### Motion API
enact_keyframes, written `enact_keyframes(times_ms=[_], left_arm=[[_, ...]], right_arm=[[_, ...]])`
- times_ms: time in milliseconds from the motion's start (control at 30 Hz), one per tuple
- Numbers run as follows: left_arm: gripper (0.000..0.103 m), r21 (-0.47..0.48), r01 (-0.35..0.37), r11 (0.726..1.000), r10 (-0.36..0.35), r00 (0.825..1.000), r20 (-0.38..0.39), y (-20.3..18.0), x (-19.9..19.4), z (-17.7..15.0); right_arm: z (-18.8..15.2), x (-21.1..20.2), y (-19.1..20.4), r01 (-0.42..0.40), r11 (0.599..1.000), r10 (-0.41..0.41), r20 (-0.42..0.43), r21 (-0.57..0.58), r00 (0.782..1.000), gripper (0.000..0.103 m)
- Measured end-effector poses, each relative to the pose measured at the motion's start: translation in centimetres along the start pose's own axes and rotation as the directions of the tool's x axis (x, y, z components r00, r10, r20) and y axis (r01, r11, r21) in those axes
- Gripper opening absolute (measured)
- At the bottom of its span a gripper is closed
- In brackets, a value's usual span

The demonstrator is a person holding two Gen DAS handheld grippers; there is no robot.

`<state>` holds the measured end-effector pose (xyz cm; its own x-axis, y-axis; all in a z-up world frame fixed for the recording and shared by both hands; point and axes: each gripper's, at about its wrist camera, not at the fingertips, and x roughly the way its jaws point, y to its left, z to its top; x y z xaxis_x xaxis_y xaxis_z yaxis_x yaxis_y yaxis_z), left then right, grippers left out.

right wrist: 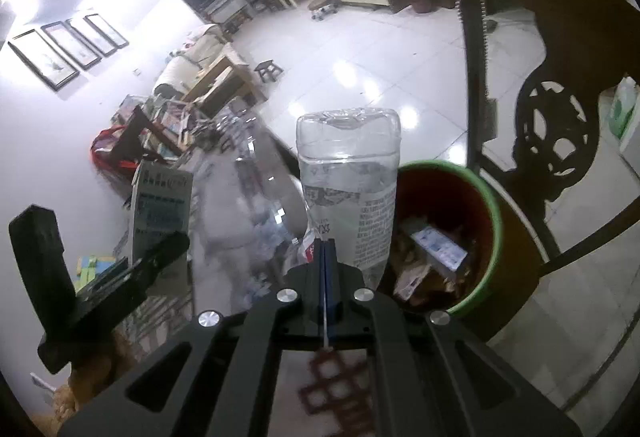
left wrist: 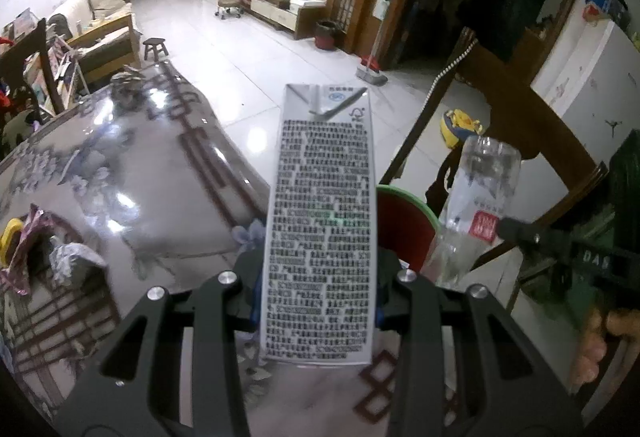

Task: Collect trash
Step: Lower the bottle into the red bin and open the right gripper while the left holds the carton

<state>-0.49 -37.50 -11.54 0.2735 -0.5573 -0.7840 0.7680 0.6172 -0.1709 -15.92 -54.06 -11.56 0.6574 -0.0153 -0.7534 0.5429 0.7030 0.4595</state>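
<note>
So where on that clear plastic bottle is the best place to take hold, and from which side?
By the label edge low on the clear plastic bottle, from below: the right gripper is already shut there. The crushed body bulges wider above, harder to span.

Matt paper carton (left wrist: 320, 221), clear plastic bottle (right wrist: 348, 189), glossy tabletop (left wrist: 132, 177)
</note>
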Motion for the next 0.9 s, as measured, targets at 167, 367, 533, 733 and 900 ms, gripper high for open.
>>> enact_keyframes(times_ms=[167, 367, 533, 733, 900], left_arm=[[0.037, 0.02, 0.03, 0.999, -0.029, 0.998, -0.049, -1.7, 2.9, 0.6], [0.037, 0.064, 0.085, 0.994, -0.079, 0.992, -0.097, -4.3, 6.3, 1.4], [0.068, 0.08, 0.119, 0.99, -0.111, 0.988, -0.105, -5.8, 7.7, 1.6], [0.068, 0.071, 0.121, 0.99, -0.115, 0.989, -0.094, -5.4, 6.9, 1.2], [0.068, 0.021, 0.088, 0.996, -0.087, 0.995, -0.047, -3.0, 4.0, 0.8]], right_arm=[[1.5, 1.0, -2.4, 0.034, 0.999, -0.033, -0.005, 0.024, 0.999, 0.001], [2.4, 2.6, -4.7, 0.049, 0.997, -0.048, -0.023, 0.053, 0.999, 0.001], [2.7, 3.1, -6.2, 0.066, 0.994, -0.064, -0.027, 0.092, 0.998, 0.022], [2.2, 2.2, -7.0, 0.09, 0.988, -0.089, -0.012, 0.127, 0.996, 0.027], [1.4, 1.5, -6.3, 0.086, 0.988, -0.085, -0.01, 0.132, 0.996, 0.03]])
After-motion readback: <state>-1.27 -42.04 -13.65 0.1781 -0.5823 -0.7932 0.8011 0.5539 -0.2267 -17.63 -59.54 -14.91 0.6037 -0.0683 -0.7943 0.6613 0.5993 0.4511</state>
